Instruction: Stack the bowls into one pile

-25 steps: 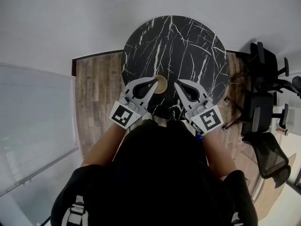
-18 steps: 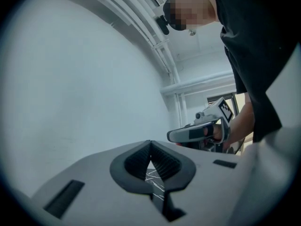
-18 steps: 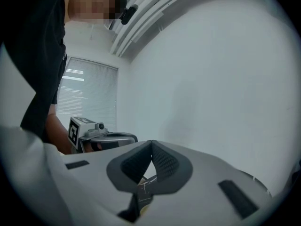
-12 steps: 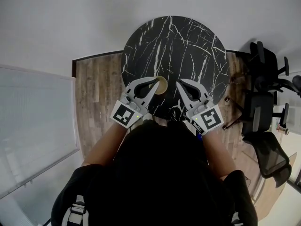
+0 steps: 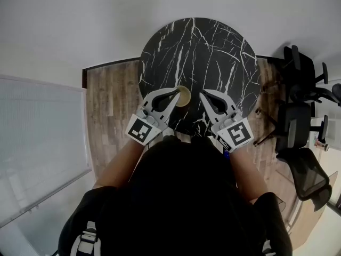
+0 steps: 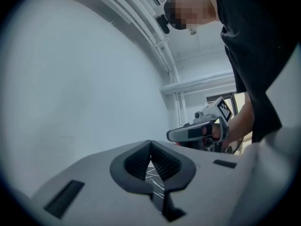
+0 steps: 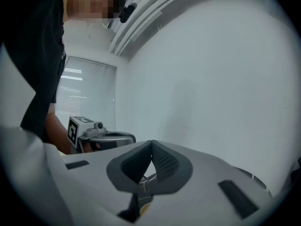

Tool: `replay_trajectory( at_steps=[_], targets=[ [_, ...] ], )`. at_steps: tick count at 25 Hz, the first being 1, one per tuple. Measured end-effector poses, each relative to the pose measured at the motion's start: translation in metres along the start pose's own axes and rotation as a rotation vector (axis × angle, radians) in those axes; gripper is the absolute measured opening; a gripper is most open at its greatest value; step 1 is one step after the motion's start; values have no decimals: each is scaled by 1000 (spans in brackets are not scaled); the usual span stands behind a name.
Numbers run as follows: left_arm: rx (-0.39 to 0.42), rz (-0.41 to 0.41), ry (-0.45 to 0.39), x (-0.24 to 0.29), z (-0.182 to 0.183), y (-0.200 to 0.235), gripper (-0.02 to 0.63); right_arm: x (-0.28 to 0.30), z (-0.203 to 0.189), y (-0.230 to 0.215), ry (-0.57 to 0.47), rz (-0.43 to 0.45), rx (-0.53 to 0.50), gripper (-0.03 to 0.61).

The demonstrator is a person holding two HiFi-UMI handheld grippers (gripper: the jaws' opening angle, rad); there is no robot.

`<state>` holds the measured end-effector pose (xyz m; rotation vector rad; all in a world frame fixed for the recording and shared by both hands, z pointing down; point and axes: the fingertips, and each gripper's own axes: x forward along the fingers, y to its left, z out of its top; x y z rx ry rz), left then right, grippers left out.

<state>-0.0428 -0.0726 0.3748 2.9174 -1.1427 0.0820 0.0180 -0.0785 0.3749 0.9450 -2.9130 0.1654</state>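
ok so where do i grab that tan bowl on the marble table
Likely its rim. The tan bowl sits mouth up on the table, so its wall can go between the jaws. The left tool covers its left edge, so come from above on the right side with the right tool, now shut.

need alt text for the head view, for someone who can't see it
Seen from above, a person holds the left gripper and right gripper, both shut and empty, on either side of a tan bowl towards the near side of a round black marble table. The table stands on a wood floor, with office chairs at right.
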Motion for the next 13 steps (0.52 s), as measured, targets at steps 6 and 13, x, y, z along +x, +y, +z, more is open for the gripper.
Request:
replay_trajectory(
  at_steps=[6,13],
  targets=[
    [8,-8,8,0,-3,-3,5,-2,-3,0,2,-11,0,3],
    [10,-20,12,2,-3,-6,5,-2,-5,-1,10,-13,4,3]
  ],
)
